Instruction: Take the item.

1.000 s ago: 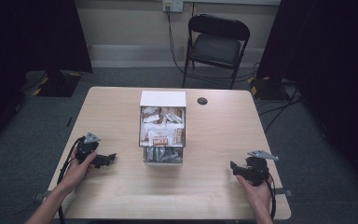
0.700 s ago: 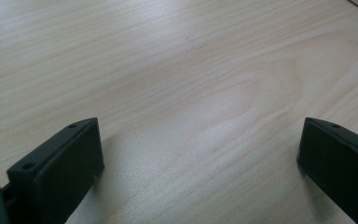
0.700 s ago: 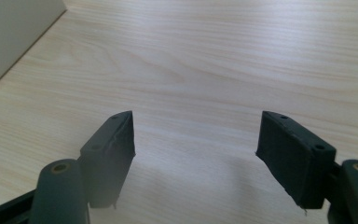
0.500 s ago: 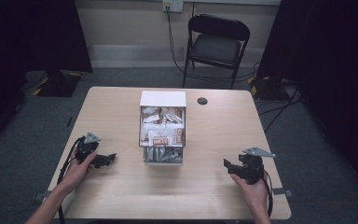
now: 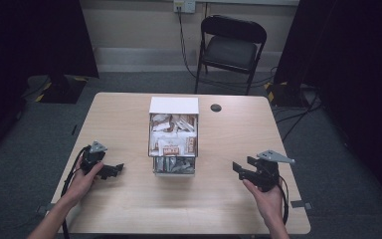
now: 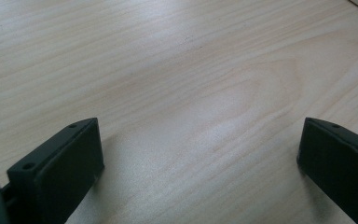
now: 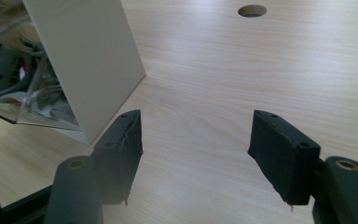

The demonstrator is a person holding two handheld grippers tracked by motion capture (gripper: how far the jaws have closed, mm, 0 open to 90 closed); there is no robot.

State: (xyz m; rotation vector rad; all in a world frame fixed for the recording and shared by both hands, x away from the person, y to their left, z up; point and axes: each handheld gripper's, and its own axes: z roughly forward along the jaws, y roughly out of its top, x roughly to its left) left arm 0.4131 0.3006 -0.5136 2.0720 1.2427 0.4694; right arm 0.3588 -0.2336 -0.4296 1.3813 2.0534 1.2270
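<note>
A pale wood table [image 5: 129,209] stands on grey carpet, with a black folding chair [image 5: 231,47] at its far side and dark curtains to left and right. A round cable hole [image 5: 216,107] sits in the top near the far edge.

Change noted: against the earlier high views, the right gripper [image 5: 243,168] has lifted off the near right part of the table and edged toward the centre. Its jaws have just been closing somewhat; the right gripper view shows them still apart with nothing between them, only bare wood. Judgement: an approach to the box is beginning, with no contact yet.

The left gripper [image 5: 113,169] rests at the near left, unmoved. Its jaws stand wide apart over bare table, holding nothing.

Container: a white box [image 5: 173,105] stands mid-table, between the two grippers and well apart from both. Its open top shows packed snack packets [image 5: 173,138]; its near end is clear plastic with more wrappers behind it. Individual packets cannot be counted. In the right gripper view the box's white side wall [image 7: 86,56] lies to the left, ahead of the jaws
</note>
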